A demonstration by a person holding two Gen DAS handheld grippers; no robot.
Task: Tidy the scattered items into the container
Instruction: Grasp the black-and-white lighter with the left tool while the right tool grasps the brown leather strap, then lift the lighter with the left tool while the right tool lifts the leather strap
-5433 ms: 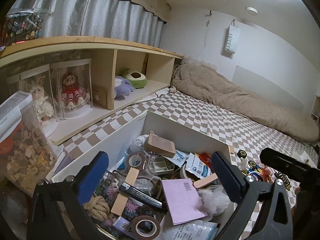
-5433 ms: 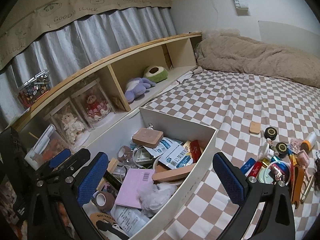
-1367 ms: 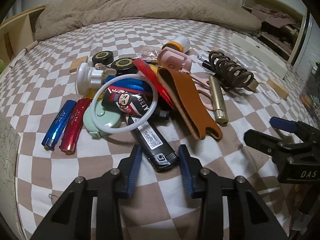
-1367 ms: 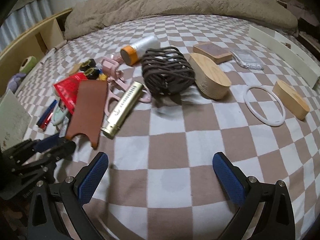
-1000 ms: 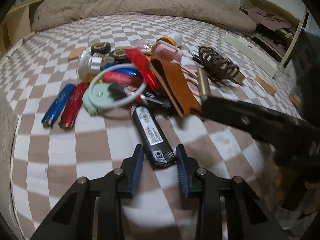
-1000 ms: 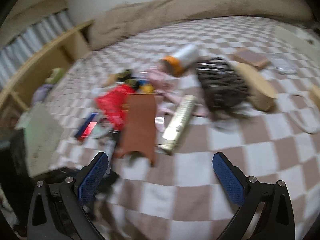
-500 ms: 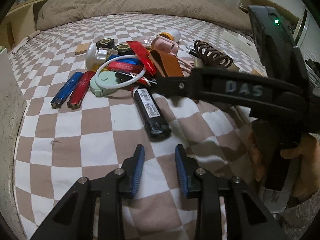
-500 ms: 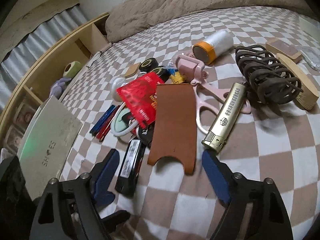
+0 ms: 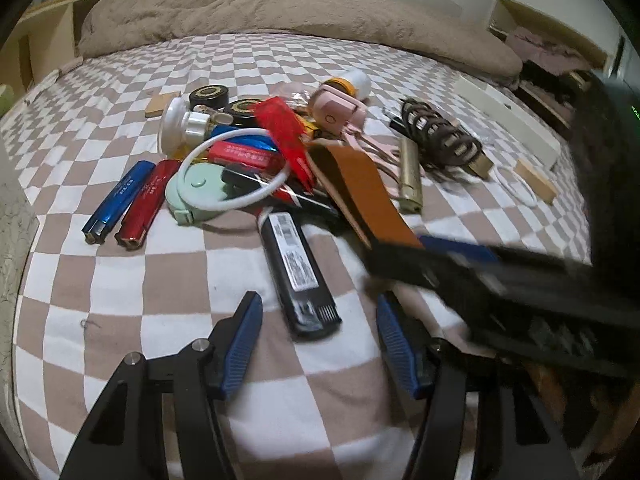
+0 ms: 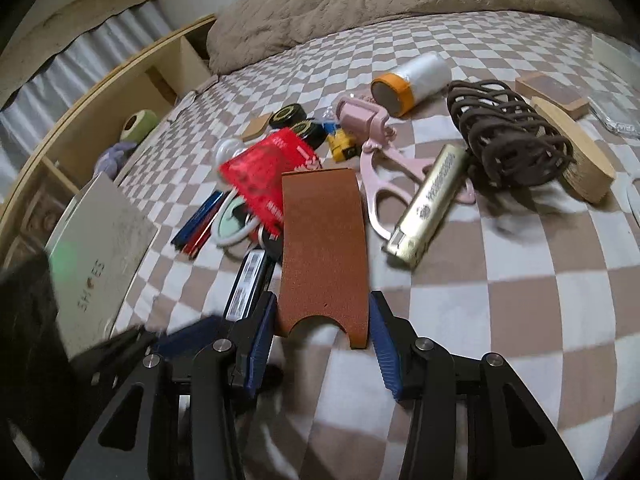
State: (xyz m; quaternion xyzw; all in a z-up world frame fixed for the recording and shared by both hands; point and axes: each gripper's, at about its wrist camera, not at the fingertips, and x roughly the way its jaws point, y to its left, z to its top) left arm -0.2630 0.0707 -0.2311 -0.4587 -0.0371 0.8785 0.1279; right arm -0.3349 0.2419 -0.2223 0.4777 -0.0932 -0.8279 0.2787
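Note:
A pile of small items lies on the checkered bed. My left gripper (image 9: 318,326) is open, its jaws either side of the near end of a black lighter (image 9: 298,266). My right gripper (image 10: 322,330) has its jaws around the near end of a flat brown leather sleeve (image 10: 324,252), close to it but not clearly clamped. The right gripper also crosses the left wrist view (image 9: 460,264), blurred. The sleeve shows there too (image 9: 362,196). The white shoe box (image 10: 102,240), the container, stands at the left.
In the pile are a red packet (image 10: 268,168), a gold lighter (image 10: 430,204), pink scissors (image 10: 380,184), a brown hair claw (image 10: 508,140), a white ring (image 9: 236,176), blue (image 9: 118,202) and red (image 9: 148,204) lighters, and a tape roll (image 10: 408,78). A beige duvet (image 9: 280,12) lies behind.
My left gripper has opened wider and come up to the black lighter. My right gripper has moved in and narrowed around the end of the brown sleeve.

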